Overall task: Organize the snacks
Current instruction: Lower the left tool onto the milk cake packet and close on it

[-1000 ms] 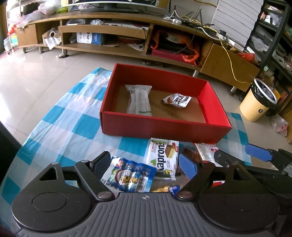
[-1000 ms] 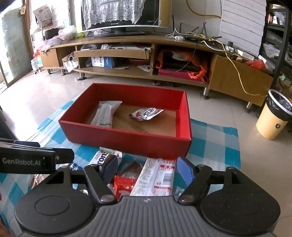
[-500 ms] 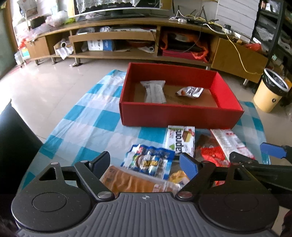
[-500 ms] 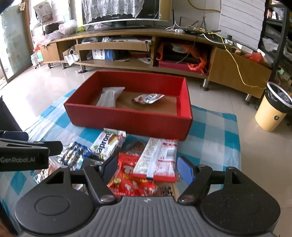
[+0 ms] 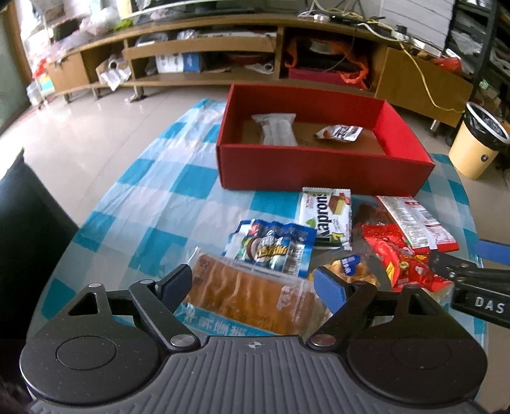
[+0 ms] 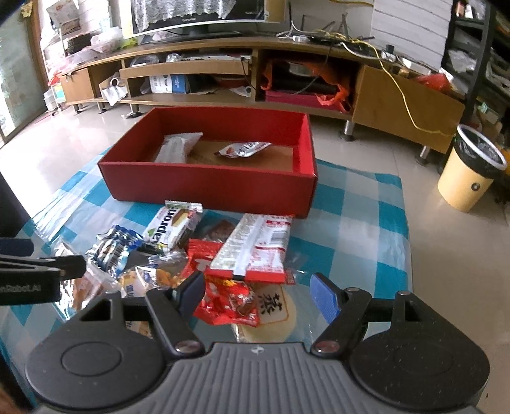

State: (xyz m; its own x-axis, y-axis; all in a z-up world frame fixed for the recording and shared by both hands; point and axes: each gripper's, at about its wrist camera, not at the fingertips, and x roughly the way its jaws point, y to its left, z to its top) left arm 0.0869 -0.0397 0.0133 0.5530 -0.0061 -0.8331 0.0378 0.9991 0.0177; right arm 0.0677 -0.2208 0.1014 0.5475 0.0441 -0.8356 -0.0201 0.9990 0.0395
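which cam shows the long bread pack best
Left wrist. The bread pack lies between the open left gripper fingers, loaf and wrapper print clear. On the right wrist view only a blurred corner shows behind the other gripper.

A blue-and-white checked cloth (image 5: 165, 178) covers the floor (image 6: 63, 149) ahead of both hand-held grippers. Far ahead, a long wooden TV stand (image 6: 223, 63) runs across the room, its shelves cluttered with boxes and bags; an orange bag (image 6: 322, 79) fills one bay. A television (image 6: 197, 12) stands on top, with cables (image 6: 331, 36) to its right. A yellow bin (image 6: 468, 172) with a black liner stands on the tiles ahead and to the right. A dark shelving rack (image 6: 481, 47) rises behind it.
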